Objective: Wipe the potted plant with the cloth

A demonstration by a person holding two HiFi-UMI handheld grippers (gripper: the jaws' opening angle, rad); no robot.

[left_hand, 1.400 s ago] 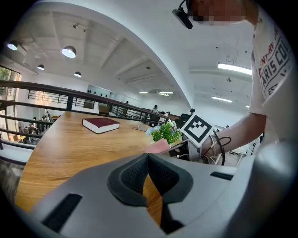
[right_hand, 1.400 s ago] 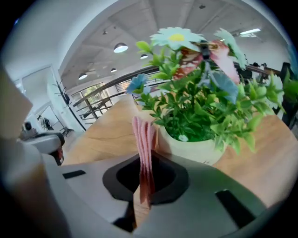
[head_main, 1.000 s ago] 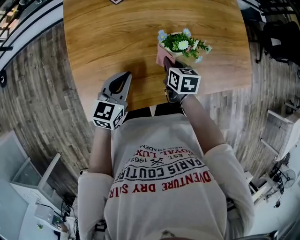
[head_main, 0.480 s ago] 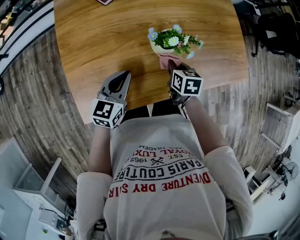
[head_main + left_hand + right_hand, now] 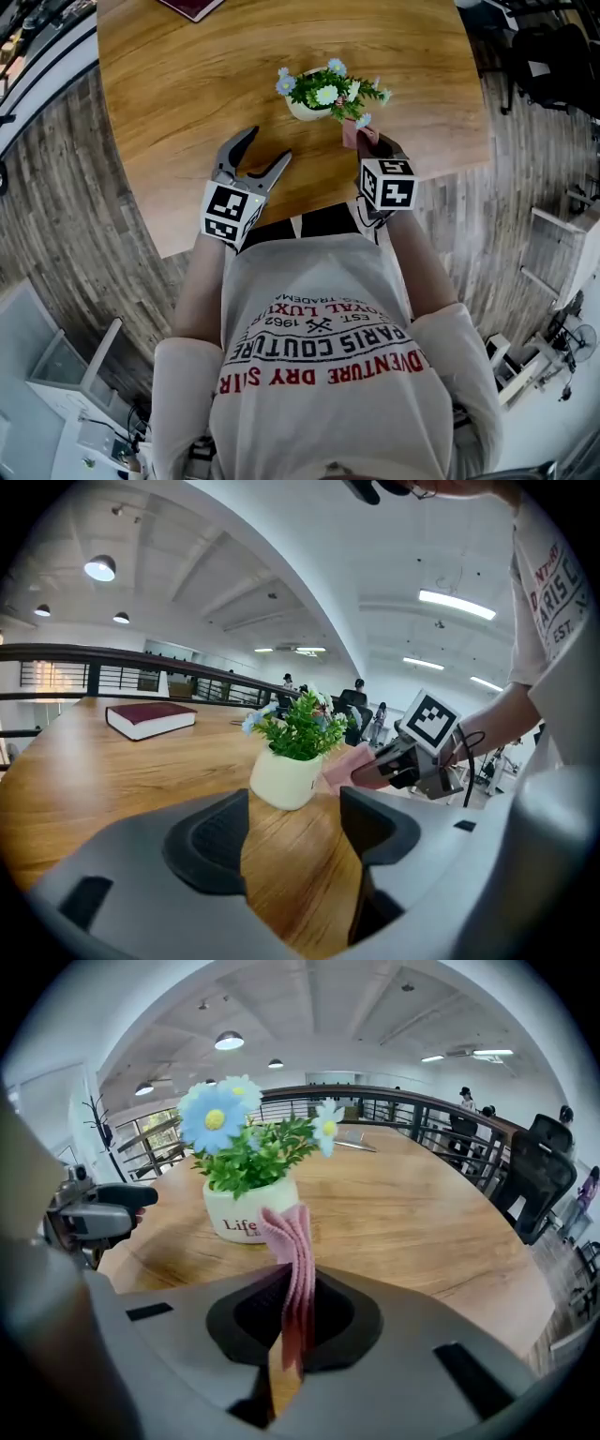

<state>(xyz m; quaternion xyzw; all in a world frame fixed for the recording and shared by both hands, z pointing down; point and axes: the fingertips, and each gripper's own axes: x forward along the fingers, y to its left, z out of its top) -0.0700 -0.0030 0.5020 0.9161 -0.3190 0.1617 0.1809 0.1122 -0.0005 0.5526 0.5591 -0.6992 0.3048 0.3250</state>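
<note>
A small white pot with green leaves and blue and white flowers, the potted plant, stands on the round wooden table. My right gripper is shut on a folded pink cloth, and holds it just right of the pot, close to its side. My left gripper hovers over the table left of and nearer than the plant, and its jaws are opening with nothing between them.
A dark red book lies at the table's far edge. The table's near edge runs just in front of my body. Wood-plank floor surrounds the table; a railing and chairs stand beyond it.
The left gripper's jaws have gone from shut to parted, and it moved toward the plant. The right gripper carried the cloth from the pot's near side round to its right.
</note>
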